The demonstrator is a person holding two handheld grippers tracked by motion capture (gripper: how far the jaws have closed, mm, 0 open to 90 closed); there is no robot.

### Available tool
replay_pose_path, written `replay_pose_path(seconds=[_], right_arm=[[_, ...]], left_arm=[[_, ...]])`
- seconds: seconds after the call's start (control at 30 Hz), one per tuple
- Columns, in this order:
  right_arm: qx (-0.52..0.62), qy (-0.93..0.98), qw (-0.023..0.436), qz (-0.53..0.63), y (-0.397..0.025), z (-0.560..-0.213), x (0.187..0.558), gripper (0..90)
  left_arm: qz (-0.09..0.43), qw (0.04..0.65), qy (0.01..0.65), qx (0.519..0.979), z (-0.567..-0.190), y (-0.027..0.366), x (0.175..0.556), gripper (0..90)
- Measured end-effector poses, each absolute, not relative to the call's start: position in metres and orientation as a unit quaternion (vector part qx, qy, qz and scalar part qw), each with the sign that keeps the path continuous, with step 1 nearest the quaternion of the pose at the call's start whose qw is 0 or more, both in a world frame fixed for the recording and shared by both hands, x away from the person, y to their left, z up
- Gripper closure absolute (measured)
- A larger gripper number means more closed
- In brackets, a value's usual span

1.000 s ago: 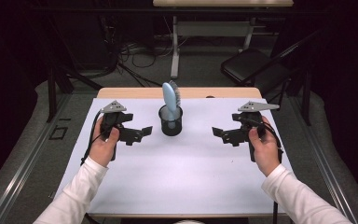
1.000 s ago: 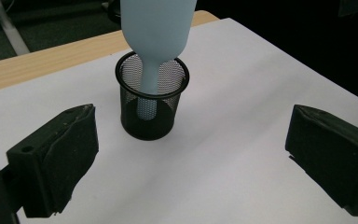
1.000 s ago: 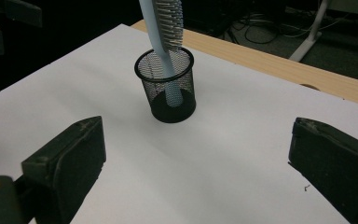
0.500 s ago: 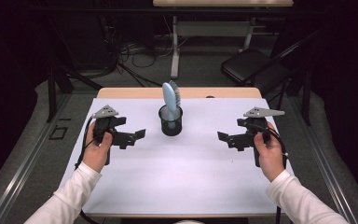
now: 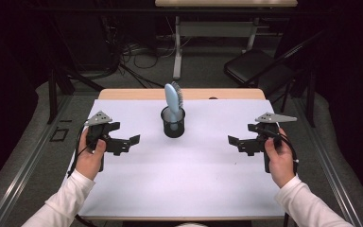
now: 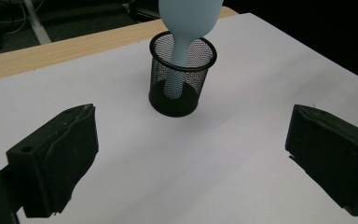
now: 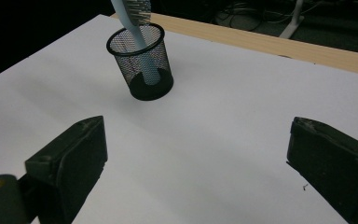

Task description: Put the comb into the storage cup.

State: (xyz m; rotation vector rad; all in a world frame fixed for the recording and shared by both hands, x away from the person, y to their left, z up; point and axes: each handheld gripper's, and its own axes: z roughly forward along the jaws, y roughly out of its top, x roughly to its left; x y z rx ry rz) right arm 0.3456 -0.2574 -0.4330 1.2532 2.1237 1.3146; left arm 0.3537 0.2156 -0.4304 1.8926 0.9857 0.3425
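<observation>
The brush stands handle-down in the cup, at the centre of the high view, slightly above the middle of the frame. Its long axis runs near vertical, with a slight lean toward the left of the frame; the head points up and the bristles face right. In the left gripper view the brush sits at top centre and its head is cut off by the upper edge — the bristles cannot be seen from there. In the right gripper view the brush sits at upper left, leaning, and again the top of the head is cut off, with a short row of pale bristles in sight.

The brush is smooth pale blue plastic, with a broad oval head narrowing to a round stem. The cup is black wire mesh, cylindrical, with a solid rim and a dark base; the lower stem shows through the mesh, though where it rests on the base is hard to make out. The cup stands on a white sheet, matte and flat, laid over a wooden table whose far edge shows as a tan strip.

The left gripper is at centre left, the right gripper at centre right — both are well apart from the cup, with jaws spread wide and nothing between them. The jaw pads are black, blocky and a little scuffed.
</observation>
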Motion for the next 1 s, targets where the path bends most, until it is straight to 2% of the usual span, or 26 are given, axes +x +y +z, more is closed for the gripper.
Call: replay_pose_path(seconds=[0.53,1.0], right_arm=[[0.450,0.745,0.173,0.461,-0.267,-0.439,0.341,4.8],[0.462,0.738,0.167,0.462,-0.273,-0.456,0.333,5.2]], left_arm=[[0.140,0.472,0.405,0.770,-0.434,0.220,0.349,2.8],[0.136,0.476,0.420,0.761,-0.455,0.228,0.343,2.8]])
